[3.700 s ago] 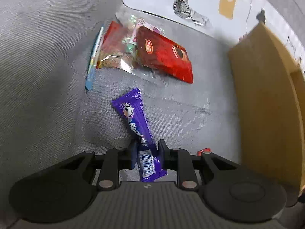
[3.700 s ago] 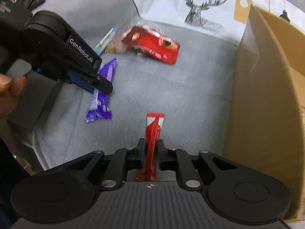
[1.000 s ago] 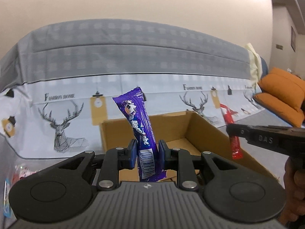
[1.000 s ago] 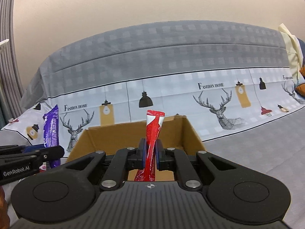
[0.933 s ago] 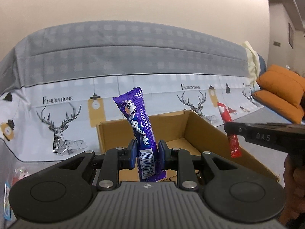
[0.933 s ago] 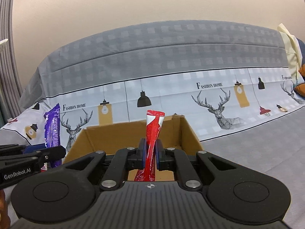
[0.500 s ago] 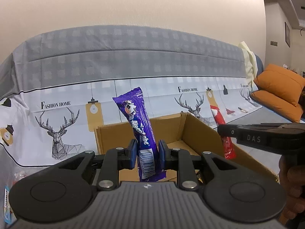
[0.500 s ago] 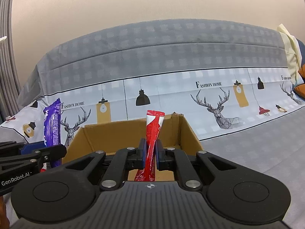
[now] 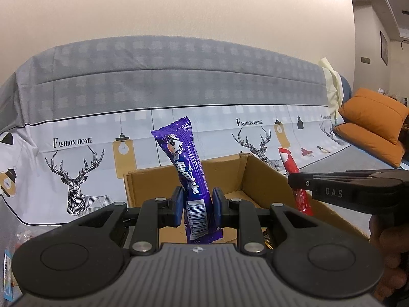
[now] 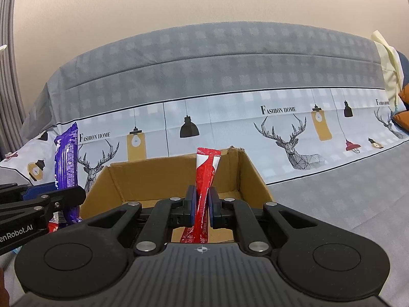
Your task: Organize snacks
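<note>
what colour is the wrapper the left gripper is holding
Purple, with white lettering and a barcode: the snack bar in the left gripper. Best seen in the left wrist view.

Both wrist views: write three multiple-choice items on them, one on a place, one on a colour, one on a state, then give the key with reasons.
1. Where does the cardboard box stand?
A. In front of both grippers, before the deer-print sofa cover
B. On a shelf
C. On the orange cushions

2. What colour is the snack in the left gripper?
A. Green
B. Purple
C. Yellow

3. What is the right gripper doing?
A. Open, empty
B. Shut, empty
C. Shut on the red stick pack

Key: 1 A, the box lies ahead in both views; 2 B, the purple bar stands between the fingers; 3 C, the pads pinch the pack.
</note>
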Action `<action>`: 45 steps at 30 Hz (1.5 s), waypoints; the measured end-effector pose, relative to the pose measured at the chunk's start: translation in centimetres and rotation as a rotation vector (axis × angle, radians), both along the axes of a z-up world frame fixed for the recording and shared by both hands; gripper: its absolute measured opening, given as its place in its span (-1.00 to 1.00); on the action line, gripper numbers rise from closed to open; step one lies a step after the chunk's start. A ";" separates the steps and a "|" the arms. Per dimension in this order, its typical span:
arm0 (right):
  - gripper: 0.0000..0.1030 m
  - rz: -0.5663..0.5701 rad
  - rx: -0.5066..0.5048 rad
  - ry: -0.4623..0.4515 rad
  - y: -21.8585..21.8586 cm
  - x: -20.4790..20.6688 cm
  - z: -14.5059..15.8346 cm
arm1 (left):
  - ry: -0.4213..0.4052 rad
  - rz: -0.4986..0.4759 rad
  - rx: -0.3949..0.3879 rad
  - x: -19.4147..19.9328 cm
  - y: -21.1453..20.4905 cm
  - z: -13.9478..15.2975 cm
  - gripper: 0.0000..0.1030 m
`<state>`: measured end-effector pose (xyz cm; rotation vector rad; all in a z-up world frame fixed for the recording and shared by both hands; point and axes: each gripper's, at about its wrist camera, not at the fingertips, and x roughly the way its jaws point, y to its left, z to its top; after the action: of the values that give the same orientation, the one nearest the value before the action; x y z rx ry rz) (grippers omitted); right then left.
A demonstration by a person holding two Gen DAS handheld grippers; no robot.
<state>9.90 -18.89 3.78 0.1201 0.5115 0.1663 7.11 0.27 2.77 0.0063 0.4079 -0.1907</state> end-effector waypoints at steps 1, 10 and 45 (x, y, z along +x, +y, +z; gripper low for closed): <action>-0.80 0.001 -0.001 0.000 0.0 0.0 0.0 | 0.000 0.000 0.000 0.0 0.0 0.0 -0.49; -0.80 0.005 -0.009 -0.001 0.0 0.1 -0.1 | -0.002 -0.001 -0.004 0.0 -0.1 0.0 -0.49; -0.80 0.019 -0.031 -0.003 0.2 -0.1 -0.4 | -0.008 -0.012 -0.009 -0.1 -0.2 0.0 -0.49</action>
<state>9.81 -18.65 3.39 0.0845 0.5125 0.1772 6.98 0.09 2.81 0.0007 0.3990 -0.2040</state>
